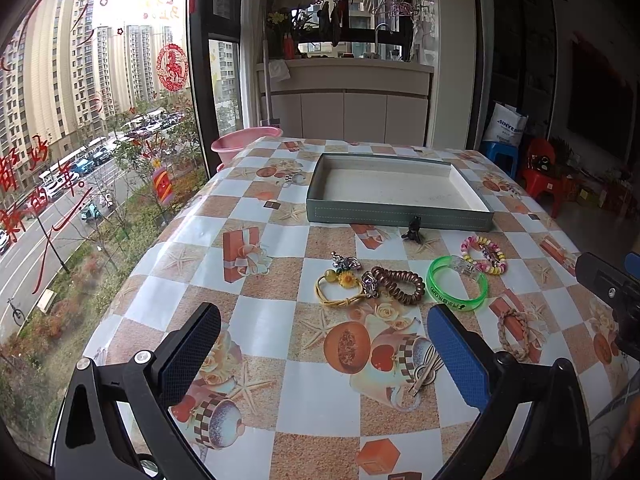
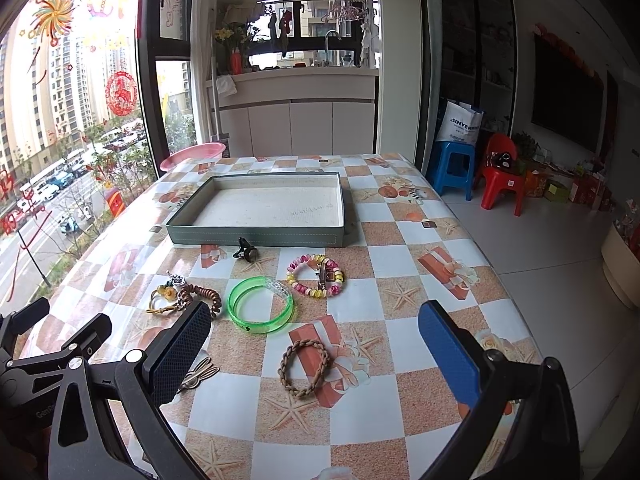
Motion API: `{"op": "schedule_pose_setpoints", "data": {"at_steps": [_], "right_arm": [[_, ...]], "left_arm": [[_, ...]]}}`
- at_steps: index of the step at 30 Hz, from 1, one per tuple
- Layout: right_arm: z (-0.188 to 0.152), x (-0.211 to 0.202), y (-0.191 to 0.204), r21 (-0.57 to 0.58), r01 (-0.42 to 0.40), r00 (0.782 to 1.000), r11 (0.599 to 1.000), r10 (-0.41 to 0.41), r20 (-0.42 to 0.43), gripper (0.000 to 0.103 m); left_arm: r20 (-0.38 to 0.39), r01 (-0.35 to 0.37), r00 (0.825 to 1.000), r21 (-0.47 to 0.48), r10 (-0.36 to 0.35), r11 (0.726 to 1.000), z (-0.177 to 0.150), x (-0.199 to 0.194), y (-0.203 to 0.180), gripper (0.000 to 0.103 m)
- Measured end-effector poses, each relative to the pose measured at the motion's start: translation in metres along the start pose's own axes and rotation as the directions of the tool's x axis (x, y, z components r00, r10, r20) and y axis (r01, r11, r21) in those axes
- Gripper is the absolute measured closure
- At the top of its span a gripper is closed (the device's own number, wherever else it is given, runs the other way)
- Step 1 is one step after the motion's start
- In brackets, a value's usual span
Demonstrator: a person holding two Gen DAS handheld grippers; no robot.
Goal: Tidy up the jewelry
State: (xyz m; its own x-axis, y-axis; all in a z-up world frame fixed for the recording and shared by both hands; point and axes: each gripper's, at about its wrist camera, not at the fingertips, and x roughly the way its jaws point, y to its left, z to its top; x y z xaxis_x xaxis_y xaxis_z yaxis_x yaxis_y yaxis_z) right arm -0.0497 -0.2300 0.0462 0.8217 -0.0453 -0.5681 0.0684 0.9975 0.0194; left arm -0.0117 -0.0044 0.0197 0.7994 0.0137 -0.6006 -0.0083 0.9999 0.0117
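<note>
A tabletop [image 2: 420, 300] covered in a glossy checkered cloth printed with starfish, fruit and gift boxes carries a spread of jewelry in front of a shallow grey-green rectangular tray with a white inside [image 2: 264, 236], which sits toward the far edge.

Going from the left in the right wrist view, a yellow cord bracelet with amber beads and a small flower [image 2: 162, 300] lies touching a brown spiral coil hair tie [image 2: 208, 298], with a small silver charm [image 2: 176, 279] just behind them. A small dark hair claw clip [image 2: 245, 251] stands just in front of the tray's near wall. Next comes a translucent bright green plastic bangle [image 2: 260, 304], and just beside it on the right a bracelet of pink, yellow and white beads [image 2: 316, 276] with a metal clip lying across it. Nearer the camera, a tan braided rope ring [image 2: 305, 367] lies flat, apart from the rest. A thin pale fan-shaped hair clip [image 2: 198, 374] lies low on the left, partly hidden behind the black pad.

The left claw [image 1: 324, 360] hangs released above the tabletop, its black pad and blue pad spread wide with nothing between them; the green bangle [image 1: 456, 286] and coil tie [image 1: 398, 284] lie ahead of it. The right claw [image 2: 314, 354] is likewise spread wide and grips nothing, with the braided ring seen between its pads.
</note>
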Motion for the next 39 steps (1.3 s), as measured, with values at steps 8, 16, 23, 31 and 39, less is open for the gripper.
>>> {"op": "schedule_pose_setpoints", "data": {"at_steps": [8, 16, 23, 31, 39], "right_arm": [[0.0007, 0.0000, 0.0000, 0.001, 0.001, 1.000, 1.000, -0.001, 0.002, 0.000], [0.0003, 0.0000, -0.0004, 0.001, -0.001, 1.000, 1.000, 0.001, 0.002, 0.000], [0.0003, -0.0001, -0.0004, 0.002, -0.001, 1.000, 1.000, 0.001, 0.002, 0.000], [0.0003, -0.0003, -0.0007, 0.003, -0.001, 1.000, 1.000, 0.001, 0.002, 0.000], [0.0002, 0.0005, 0.0000, 0.003, -0.003, 1.000, 1.000, 0.003, 0.002, 0.000]], "left_arm": [[-0.001, 0.001, 1.000, 0.000, -0.001, 1.000, -0.0002, 0.0001, -0.0005, 0.000], [-0.005, 0.002, 1.000, 0.002, -0.002, 1.000, -0.0022, 0.0006, -0.0025, 0.000], [-0.008, 0.003, 1.000, 0.001, -0.003, 1.000, -0.0024, 0.0000, -0.0020, 0.000], [-0.011, 0.004, 1.000, 0.004, -0.004, 1.000, -0.0020, -0.0005, -0.0012, 0.000], [-0.014, 0.003, 1.000, 0.006, -0.003, 1.000, -0.0013, -0.0004, -0.0014, 0.000]]}}
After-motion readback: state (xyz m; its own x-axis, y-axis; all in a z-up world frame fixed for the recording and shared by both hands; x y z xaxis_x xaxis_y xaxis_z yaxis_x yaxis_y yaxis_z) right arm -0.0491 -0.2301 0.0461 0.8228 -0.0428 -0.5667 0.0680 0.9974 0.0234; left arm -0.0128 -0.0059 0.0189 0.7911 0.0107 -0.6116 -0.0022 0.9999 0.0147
